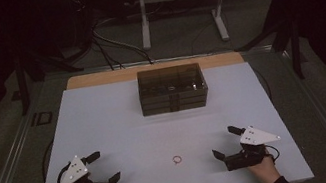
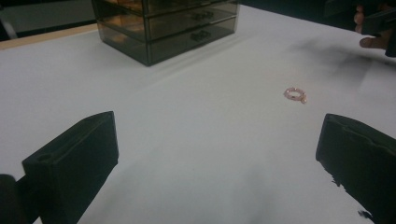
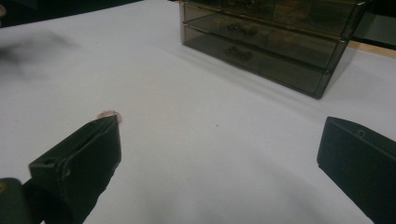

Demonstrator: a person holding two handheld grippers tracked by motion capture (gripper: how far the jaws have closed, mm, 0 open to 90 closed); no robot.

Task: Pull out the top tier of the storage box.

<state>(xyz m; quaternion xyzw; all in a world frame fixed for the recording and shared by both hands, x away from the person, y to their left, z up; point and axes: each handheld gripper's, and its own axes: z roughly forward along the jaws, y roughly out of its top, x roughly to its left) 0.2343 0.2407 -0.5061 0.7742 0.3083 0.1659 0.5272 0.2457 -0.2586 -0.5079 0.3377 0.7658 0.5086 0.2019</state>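
Your table (image 1: 122, 129) carries a smooth, matt white top, with a strip of bare light wood (image 1: 98, 78) along its far edge. The drawer box (image 1: 172, 88) is smoky translucent plastic, glossy, catching reflections. The small ring (image 1: 177, 159) looks pinkish and beaded. Your left gripper (image 1: 101, 168) and right gripper (image 1: 224, 142) are matt black plastic, each topped by a pale grey, flat plate.

A small pink ring (image 1: 177, 159) lies on the white table (image 1: 122, 129) near its near edge, between the left gripper (image 1: 98, 169) at near left and the right gripper (image 1: 225, 142) at near right, apart from both. The smoky transparent plastic drawer box (image 1: 172, 88) stands at the far middle, well behind the ring.
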